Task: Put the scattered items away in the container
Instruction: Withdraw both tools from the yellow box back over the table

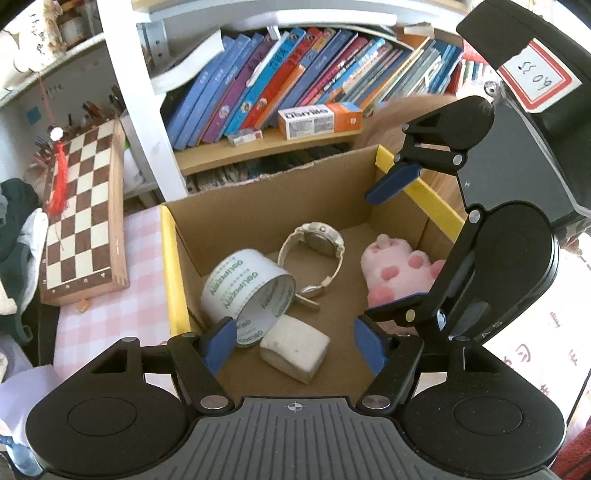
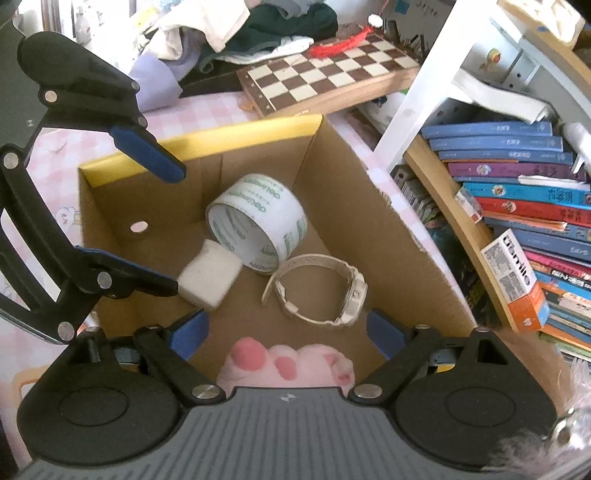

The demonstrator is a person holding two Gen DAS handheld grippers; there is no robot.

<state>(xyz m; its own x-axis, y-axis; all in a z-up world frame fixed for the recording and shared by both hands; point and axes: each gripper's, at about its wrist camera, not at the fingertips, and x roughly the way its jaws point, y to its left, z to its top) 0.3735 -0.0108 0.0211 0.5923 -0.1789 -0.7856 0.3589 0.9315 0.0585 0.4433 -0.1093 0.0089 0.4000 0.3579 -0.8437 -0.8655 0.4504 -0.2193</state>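
A cardboard box (image 1: 280, 192) (image 2: 369, 206) with yellow-taped rims holds a white tape roll (image 1: 247, 284) (image 2: 258, 218), a white wristwatch (image 1: 317, 254) (image 2: 325, 291), a white block (image 1: 295, 349) (image 2: 210, 273) and a pink plush paw (image 1: 399, 273) (image 2: 288, 362). My left gripper (image 1: 295, 345) (image 2: 179, 230) hangs open over the box's near side, above the white block. My right gripper (image 1: 369, 254) (image 2: 288, 332) is open over the plush paw, which lies on the box floor. Neither gripper holds anything.
A folded chessboard (image 1: 85, 214) (image 2: 325, 70) lies on the pink checked cloth (image 1: 110, 295) beside the box. A white shelf unit with leaning books (image 1: 295, 74) (image 2: 517, 184) and an orange-white carton (image 1: 319, 120) (image 2: 517, 280) stands behind. Clothes (image 2: 258, 29) are piled beyond the board.
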